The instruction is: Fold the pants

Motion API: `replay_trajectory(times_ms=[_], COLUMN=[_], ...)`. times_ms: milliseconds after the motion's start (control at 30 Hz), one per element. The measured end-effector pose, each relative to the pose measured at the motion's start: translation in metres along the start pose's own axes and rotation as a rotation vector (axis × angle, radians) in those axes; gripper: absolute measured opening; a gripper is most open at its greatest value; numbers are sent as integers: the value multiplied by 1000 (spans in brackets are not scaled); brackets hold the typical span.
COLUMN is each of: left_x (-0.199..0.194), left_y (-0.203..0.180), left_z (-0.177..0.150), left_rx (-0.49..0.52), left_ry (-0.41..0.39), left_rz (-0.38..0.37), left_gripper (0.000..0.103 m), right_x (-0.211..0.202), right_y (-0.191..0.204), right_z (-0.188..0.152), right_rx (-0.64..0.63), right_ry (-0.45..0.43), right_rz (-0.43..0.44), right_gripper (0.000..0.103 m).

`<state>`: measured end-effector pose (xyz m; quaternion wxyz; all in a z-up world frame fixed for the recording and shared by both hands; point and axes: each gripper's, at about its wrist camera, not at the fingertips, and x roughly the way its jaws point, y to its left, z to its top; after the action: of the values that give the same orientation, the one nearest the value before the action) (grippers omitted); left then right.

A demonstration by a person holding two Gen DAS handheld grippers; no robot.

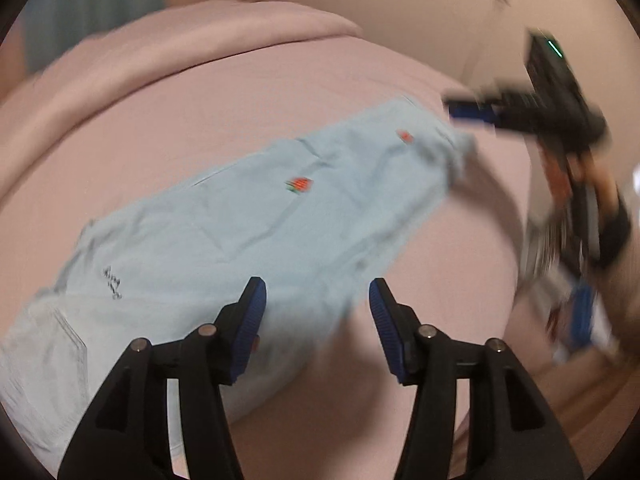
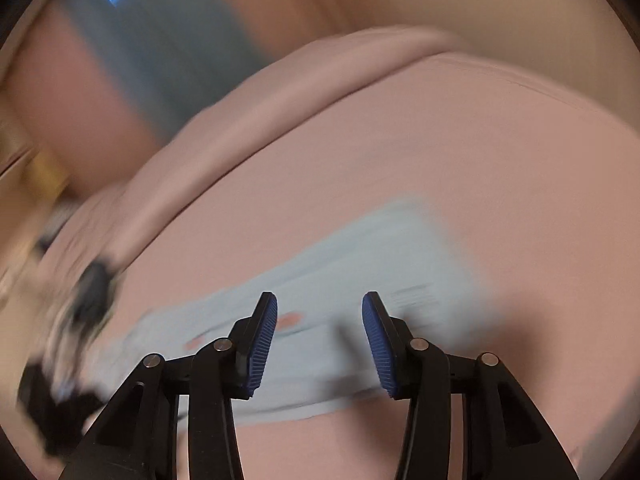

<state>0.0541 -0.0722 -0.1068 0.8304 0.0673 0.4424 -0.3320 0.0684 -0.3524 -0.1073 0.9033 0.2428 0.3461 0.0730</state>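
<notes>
- While both views are smeared by motion blur, the pants read as a pale blue garment lying flat on the pink bed cover, with small red motifs on the cloth.
- Bare pink cover lies open all around the pants; a raised pink fold runs beyond their far edge.
- Left gripper: fingers spread apart, nothing between the blue pads; it hovers over the near edge of the pants.
- Right gripper: fingers likewise spread and holding nothing, over the near part of the pants.
- Seen from the left wrist, the right gripper sits just beyond the pants' far right end, heavily blurred; contact with the cloth cannot be judged.
- Pants' lower left portion is cut off by the lens rim and hidden partly behind the left gripper body.
- Background beyond the pants is too blurred to identify.
</notes>
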Motion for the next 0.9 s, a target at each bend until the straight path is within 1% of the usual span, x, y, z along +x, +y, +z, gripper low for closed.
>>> replay_trajectory(times_ms=[33,100,133,167,200,233,267,300,333,367,400,433,467,500,533,600,633,667,700,733,767,800,833,867,900], left_x=[3,13,20,26,36,45,49,49,46,43,39,35,28,24,17,2,-5,-9,-9,-8,-6,-2,2,8,13], left_y=[5,9,9,7,2,-6,-14,-22,-30,-35,-35,-33,-29,-26,-20,-2,6,16,28,36,46,63,72,85,92], left_z=[2,4,4,2,-2,-9,-15,-20,-25,-28,-29,-29,-26,-24,-21,-12,-9,-5,2,5,7,7,7,7,7], left_rx=[-44,-104,-113,-115,-107,-75,-25,26,95,129,128,117,93,78,57,5,-24,-56,-91,-115,-141,-175,-198,-226,-238], left_ry=[-1,0,14,39,87,135,160,158,146,146,152,155,149,140,121,65,38,12,-11,-18,-18,-11,-4,12,24], left_rz=[-13,-40,-45,-55,-70,-76,-58,-33,-7,-1,-17,-39,-72,-88,-104,-126,-130,-128,-95,-61,-28,13,44,88,122], left_gripper=[52,52,52,52,52,52,51,52,52,52,52,52,52,52,53,53,54,55,56,56,56,56,56,56,56], right_x=[14,39,45,56,60,65,76,86,90,94,95,91,89,86,81,72,69,69,71,69,76,85,96,111,118], right_y=[21,55,67,84,93,98,107,111,109,108,106,100,99,95,99,94,91,94,92,94,100,106,112,119,119], right_z=[-3,-11,-17,-22,-33,-43,-49,-56,-64,-71,-73,-72,-67,-67,-65,-64,-61,-48,-47,-39,-27,-17,-9,2,7], right_rx=[-48,-127,-168,-223,-282,-333,-378,-416,-452,-483,-488,-464,-447,-449,-461,-457,-447,-429,-416,-409,-417,-436,-456,-481,-496], right_ry=[48,115,137,165,192,225,287,352,397,437,450,469,497,511,517,507,487,445,419,392,363,340,325,328,335], right_rz=[51,112,128,136,136,138,139,120,94,73,81,107,115,117,118,131,144,171,183,194,201,198,185,174,168], right_gripper=[27,25,24,24,24,24,24,24,24,24,23,23,23,23,23,23,23,23,23,25,26,30,36,39,40])
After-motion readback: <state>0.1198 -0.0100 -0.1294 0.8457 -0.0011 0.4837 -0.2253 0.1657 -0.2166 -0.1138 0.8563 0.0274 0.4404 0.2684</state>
